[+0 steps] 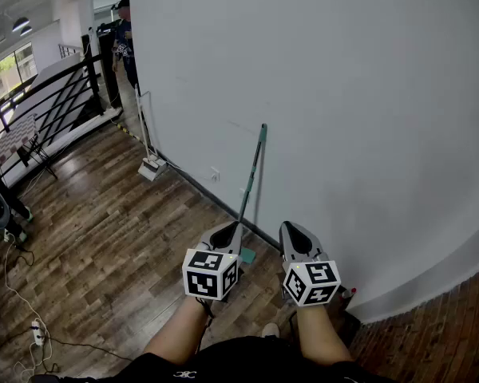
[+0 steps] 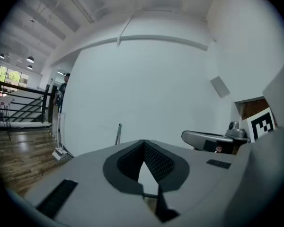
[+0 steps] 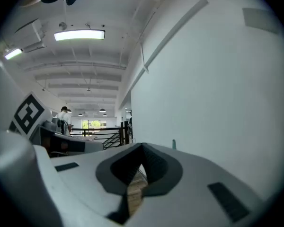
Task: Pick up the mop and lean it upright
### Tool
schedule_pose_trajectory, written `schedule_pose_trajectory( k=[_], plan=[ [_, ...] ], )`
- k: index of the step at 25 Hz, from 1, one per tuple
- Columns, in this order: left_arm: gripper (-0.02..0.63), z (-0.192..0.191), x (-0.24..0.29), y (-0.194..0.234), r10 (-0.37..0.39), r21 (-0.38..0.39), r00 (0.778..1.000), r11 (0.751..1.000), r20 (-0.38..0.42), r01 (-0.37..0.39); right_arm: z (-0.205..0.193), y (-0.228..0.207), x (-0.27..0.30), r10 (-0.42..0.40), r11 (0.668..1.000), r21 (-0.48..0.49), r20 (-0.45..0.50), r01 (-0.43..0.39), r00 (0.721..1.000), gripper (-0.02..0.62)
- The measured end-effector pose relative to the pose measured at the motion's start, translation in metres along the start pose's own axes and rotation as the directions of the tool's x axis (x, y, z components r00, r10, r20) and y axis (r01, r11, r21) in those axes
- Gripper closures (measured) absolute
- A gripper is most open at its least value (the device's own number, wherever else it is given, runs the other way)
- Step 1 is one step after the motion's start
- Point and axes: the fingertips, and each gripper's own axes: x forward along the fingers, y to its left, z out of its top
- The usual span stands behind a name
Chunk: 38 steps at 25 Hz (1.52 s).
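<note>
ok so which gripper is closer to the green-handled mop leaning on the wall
Left. The left gripper sits just left of the foot of the mop; the right gripper is farther off to its right.

The foot of the long green mop [image 1: 253,174] is partly hidden behind the grey left gripper [image 1: 231,231]. In the right gripper view only its top shows.

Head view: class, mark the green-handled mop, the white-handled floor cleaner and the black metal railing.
green-handled mop [image 1: 253,175], head view, mid handle
white-handled floor cleaner [image 1: 152,167], head view, base
black metal railing [image 1: 60,94], head view, its bars
</note>
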Motion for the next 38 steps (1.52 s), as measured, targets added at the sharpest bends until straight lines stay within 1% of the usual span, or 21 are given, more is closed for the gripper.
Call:
schedule_pose_trajectory(
  k=[4,10,17,22,26,30,32,35,38],
  plan=[
    [0.611,-0.004,-0.005,0.000,-0.004,0.005,1.000,1.000,0.000,0.004,-0.005,0.007,-0.001,-0.003,1.000,-0.003,-0.012,0.003,1.000,0.583],
    [0.611,-0.004,-0.014,-0.001,-0.010,0.008,1.000,1.000,0.010,0.010,-0.005,0.021,-0.006,0.013,0.999,-0.030,-0.019,-0.013,1.000,0.583],
    [0.611,-0.012,-0.013,0.003,-0.022,0.002,1.000,1.000,-0.008,0.022,-0.012,0.020,-0.002,0.004,1.000,0.003,-0.037,-0.004,0.999,0.582],
    [0.611,-0.021,-0.012,0.008,-0.025,-0.009,0.999,1.000,-0.034,0.025,-0.022,0.025,-0.002,0.009,1.000,-0.006,-0.058,-0.010,0.998,0.583],
    [0.611,-0.028,0.009,0.014,-0.018,-0.004,0.998,1.000,-0.058,0.018,-0.032,0.007,0.017,0.005,1.000,0.005,-0.085,-0.005,0.996,0.583],
    [0.611,-0.027,0.042,0.031,0.023,0.026,0.996,0.999,-0.091,-0.021,-0.031,-0.014,0.052,0.028,0.999,0.039,-0.061,-0.026,0.998,0.583],
    [0.611,-0.023,0.067,0.041,0.052,0.041,0.993,0.998,-0.108,-0.048,-0.030,-0.028,0.075,0.048,0.998,0.042,-0.053,-0.046,0.997,0.583],
    [0.611,-0.011,0.108,0.049,0.075,0.061,0.989,0.996,-0.124,-0.068,-0.023,-0.056,0.109,0.073,0.997,0.035,-0.050,-0.071,0.996,0.583],
    [0.611,0.004,0.142,0.056,0.110,0.077,0.988,0.992,-0.112,-0.102,-0.010,-0.083,0.137,0.093,0.995,0.028,-0.033,-0.092,0.995,0.583]
  ],
)
